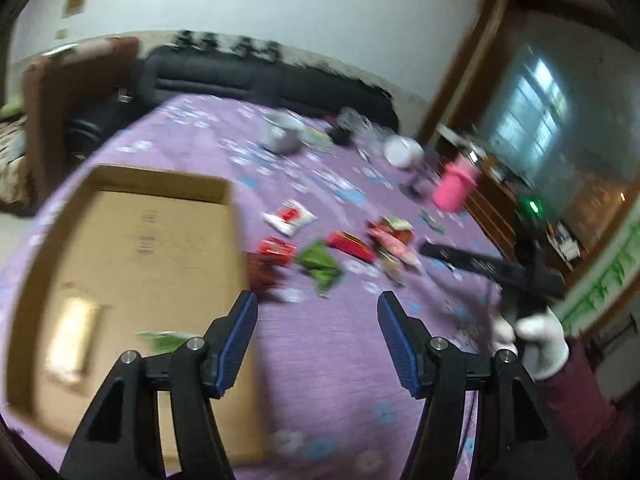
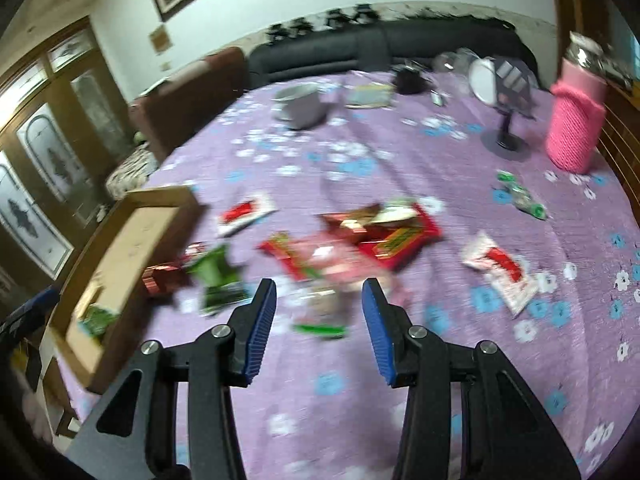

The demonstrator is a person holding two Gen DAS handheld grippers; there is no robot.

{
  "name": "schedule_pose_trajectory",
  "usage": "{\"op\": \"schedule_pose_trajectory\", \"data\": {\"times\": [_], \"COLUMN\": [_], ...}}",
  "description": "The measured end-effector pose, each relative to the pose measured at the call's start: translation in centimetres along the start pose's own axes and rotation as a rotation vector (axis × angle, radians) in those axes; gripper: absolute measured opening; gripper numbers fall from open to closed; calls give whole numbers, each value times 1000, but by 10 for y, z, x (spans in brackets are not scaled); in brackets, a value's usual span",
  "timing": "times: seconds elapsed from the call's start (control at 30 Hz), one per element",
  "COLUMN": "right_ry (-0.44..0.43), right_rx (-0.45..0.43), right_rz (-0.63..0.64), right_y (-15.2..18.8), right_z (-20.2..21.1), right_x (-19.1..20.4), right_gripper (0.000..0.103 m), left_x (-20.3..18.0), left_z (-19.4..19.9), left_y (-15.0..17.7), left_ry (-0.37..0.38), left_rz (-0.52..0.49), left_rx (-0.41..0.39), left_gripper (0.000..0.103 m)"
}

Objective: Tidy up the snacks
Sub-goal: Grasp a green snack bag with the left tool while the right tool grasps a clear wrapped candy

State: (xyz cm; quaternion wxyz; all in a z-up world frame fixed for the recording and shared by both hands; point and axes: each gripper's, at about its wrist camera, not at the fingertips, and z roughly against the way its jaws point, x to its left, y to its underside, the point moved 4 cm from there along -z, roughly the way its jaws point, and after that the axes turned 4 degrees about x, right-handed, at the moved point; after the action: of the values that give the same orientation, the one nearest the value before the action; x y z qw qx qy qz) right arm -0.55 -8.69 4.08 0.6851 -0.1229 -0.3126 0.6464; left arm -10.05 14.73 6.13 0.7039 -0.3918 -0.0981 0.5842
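We see 1 green packet [image 2: 97, 319] in the cardboard box [image 1: 132, 240]; beside it, many snacks [image 2: 372, 236] remain. Both grippers' fingers [image 1: 240, 344] gape empty.

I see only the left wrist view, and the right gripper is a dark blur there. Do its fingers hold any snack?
Observer: No. The right gripper has its fingers apart, with nothing between them.
Operator: Is there any snack to the right of the pile of red snack packets which I cannot see?
Observer: Yes. A white and red plastic packet lies alone on the purple flowered tablecloth.
Operator: What is on top of the pink knitted bottle sleeve?
Observer: A shiny metal cap.
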Motion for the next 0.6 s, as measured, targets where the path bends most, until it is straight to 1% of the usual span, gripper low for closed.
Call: {"op": "schedule_pose_trajectory", "data": {"times": [0.1,0.2,0.33,0.43,0.5,0.53,0.57,0.6], "right_ry": [-5,27,29,14,5,0,-11,-31], "right_rx": [14,29,26,15,25,25,31,38], "right_rz": [21,90,119,117,109,105,97,87], "right_y": [-8,-15,-7,-4,-4,-4,-4,-4], "right_z": [-14,-32,-43,-47,-50,-50,-52,-52], "right_x": [-3,5,6,3,1,0,-1,-1], "right_gripper": [46,47,49,50,50,49,38,32], "left_x": [-14,-20,-17,-12,-12,-11,-12,-14], "left_z": [-36,-67,-109,-130,-140,-145,-149,-151], "left_y": [-9,-19,-29,-30,-31,-31,-31,-31], "left_ry": [14,3,-103,-157,-184,-187,-197,-210], "left_rz": [-16,-7,-27,-25,-27,-27,-34,-50], "left_rx": [56,97,141,176,185,188,188,183], "left_gripper": [62,62,62,62,62,62,62,60]}}
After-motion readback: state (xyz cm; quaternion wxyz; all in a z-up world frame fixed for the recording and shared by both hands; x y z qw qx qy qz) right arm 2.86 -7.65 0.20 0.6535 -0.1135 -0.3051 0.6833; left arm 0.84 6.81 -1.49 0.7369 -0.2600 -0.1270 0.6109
